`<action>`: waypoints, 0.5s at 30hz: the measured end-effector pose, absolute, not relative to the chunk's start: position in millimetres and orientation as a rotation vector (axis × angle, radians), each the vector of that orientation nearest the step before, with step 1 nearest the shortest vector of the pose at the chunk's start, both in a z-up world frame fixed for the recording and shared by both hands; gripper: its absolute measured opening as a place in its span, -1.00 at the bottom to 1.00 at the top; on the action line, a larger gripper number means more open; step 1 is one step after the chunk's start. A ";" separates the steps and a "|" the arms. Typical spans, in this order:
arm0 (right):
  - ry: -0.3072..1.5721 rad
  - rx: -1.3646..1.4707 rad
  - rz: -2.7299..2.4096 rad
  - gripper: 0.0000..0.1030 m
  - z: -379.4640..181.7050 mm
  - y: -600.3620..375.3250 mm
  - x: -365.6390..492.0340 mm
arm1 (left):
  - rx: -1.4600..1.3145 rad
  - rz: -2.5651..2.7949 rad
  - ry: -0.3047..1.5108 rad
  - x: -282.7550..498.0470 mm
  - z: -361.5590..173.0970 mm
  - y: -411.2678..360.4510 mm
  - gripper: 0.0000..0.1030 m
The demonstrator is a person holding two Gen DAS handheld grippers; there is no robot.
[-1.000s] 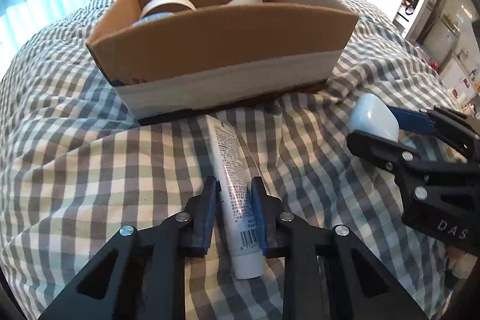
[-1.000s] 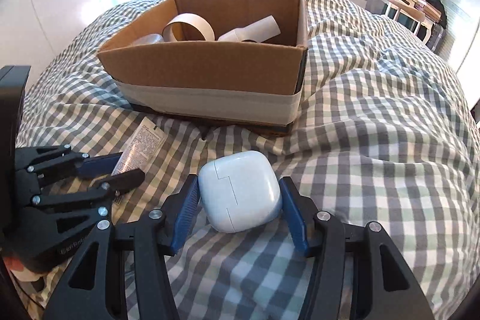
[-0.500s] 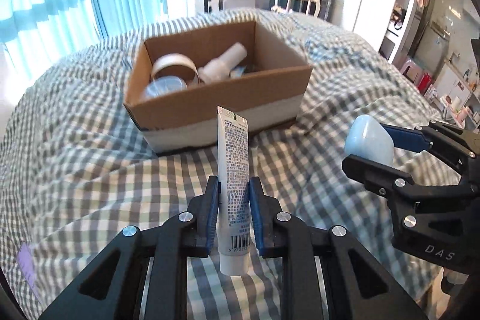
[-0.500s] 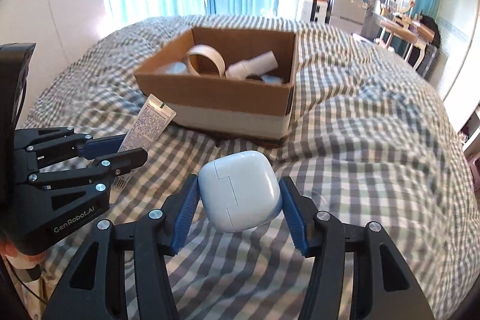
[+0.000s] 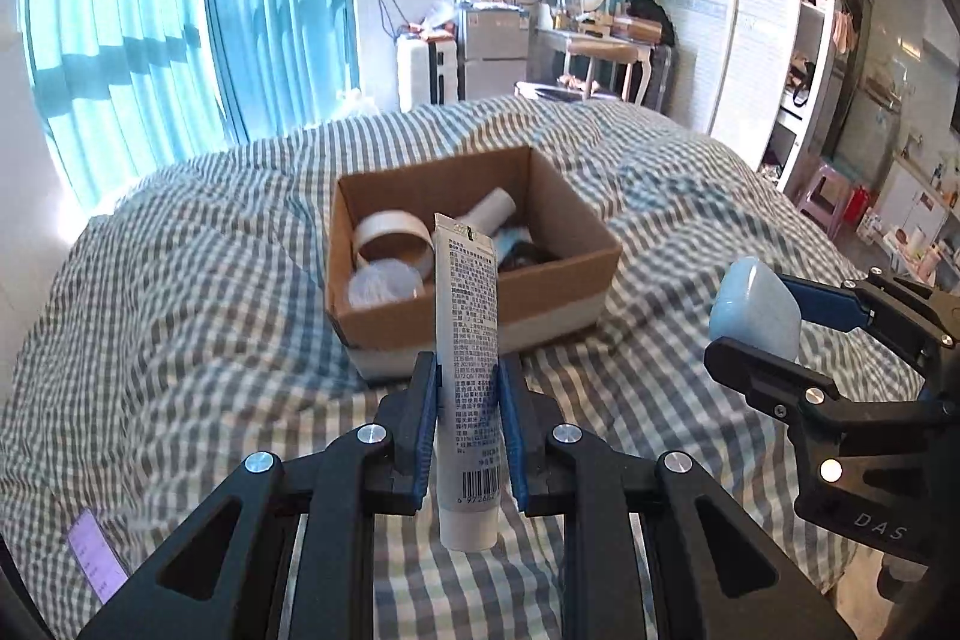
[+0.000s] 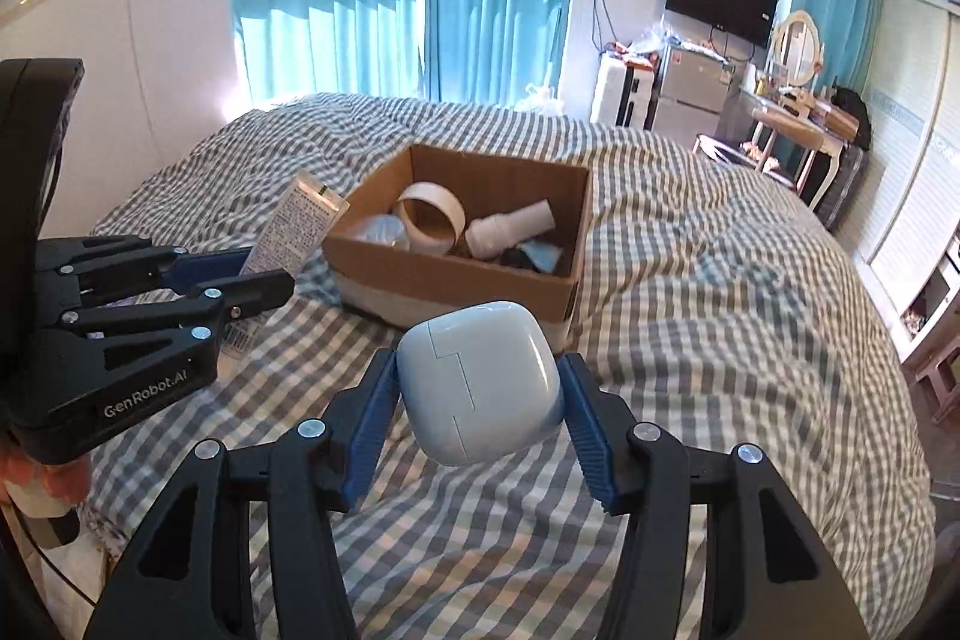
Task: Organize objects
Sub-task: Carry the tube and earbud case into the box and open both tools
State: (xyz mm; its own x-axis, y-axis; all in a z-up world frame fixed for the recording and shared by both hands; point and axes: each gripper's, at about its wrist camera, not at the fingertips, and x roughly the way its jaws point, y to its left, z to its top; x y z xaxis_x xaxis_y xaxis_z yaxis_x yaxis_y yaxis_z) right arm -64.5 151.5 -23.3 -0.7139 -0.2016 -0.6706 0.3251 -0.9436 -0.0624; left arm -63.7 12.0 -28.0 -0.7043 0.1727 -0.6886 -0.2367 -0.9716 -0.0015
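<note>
My left gripper (image 5: 467,382) is shut on a white tube with printed text (image 5: 467,340) and holds it above the checked bedspread, short of the cardboard box (image 5: 540,289). My right gripper (image 6: 477,388) is shut on a pale blue-white earbud case (image 6: 480,382), also lifted off the bed. The box (image 6: 480,280) holds a tape roll (image 6: 429,217), a white bottle (image 6: 510,229) and other small items. In the left wrist view the right gripper (image 5: 756,340) with the case (image 5: 755,307) is at the right; in the right wrist view the left gripper (image 6: 264,271) with the tube (image 6: 297,229) is at the left.
The checked bedspread (image 5: 180,316) covers the whole bed. A purple slip (image 5: 96,556) lies on it at the near left. Blue curtains, a dresser with mirror and a wardrobe stand beyond the bed.
Both grippers have risen off the bed and pulled back from the box, each carrying its object; the tube and the case have left the bedspread.
</note>
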 end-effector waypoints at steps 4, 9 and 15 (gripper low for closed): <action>0.251 0.981 -2.662 0.05 -7.7 149.5 -83.5 | -1.054 2.723 0.149 -79.2 -18.3 14.4 -0.61; 0.273 0.949 -2.672 0.05 13.2 144.4 -116.2 | -1.038 2.729 0.145 -106.8 -5.5 14.2 -0.61; 0.274 0.942 -2.674 0.05 26.8 134.6 -161.0 | -1.022 2.745 0.144 -148.4 9.2 12.6 -0.61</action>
